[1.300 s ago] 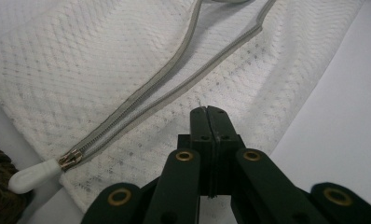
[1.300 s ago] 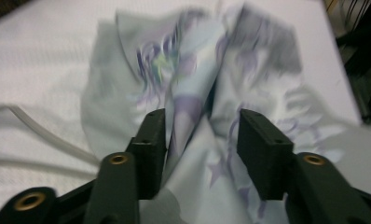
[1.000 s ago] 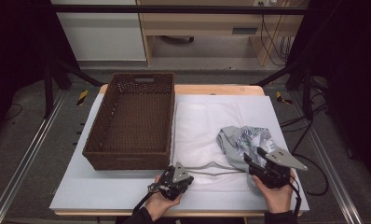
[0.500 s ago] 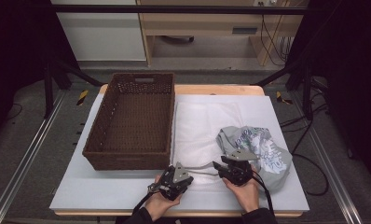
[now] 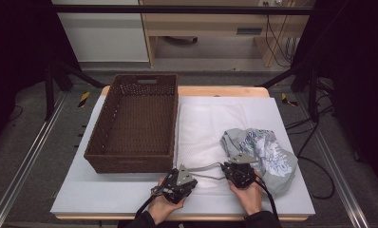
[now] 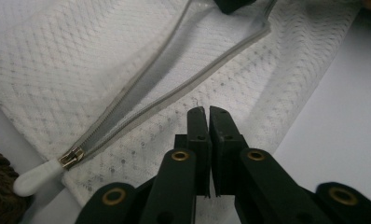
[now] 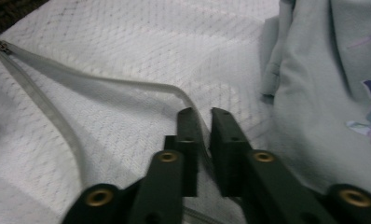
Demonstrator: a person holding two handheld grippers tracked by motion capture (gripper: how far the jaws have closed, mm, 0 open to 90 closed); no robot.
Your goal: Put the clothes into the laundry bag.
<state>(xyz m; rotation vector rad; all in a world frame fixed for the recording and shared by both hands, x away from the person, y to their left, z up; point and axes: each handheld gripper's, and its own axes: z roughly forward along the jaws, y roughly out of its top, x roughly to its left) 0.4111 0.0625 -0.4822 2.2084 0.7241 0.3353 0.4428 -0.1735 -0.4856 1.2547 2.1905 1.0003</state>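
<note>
From above, a white mesh bag lies on the table between a wicker basket and a grey shirt. The left gripper and right gripper sit at the bag's near edge. The left gripper view adds the zip pull at the end of the open zip, its jaws pinching mesh. The right gripper view shows jaws, which have just been closing, clamped on the zip's edge beside the shirt.
</note>
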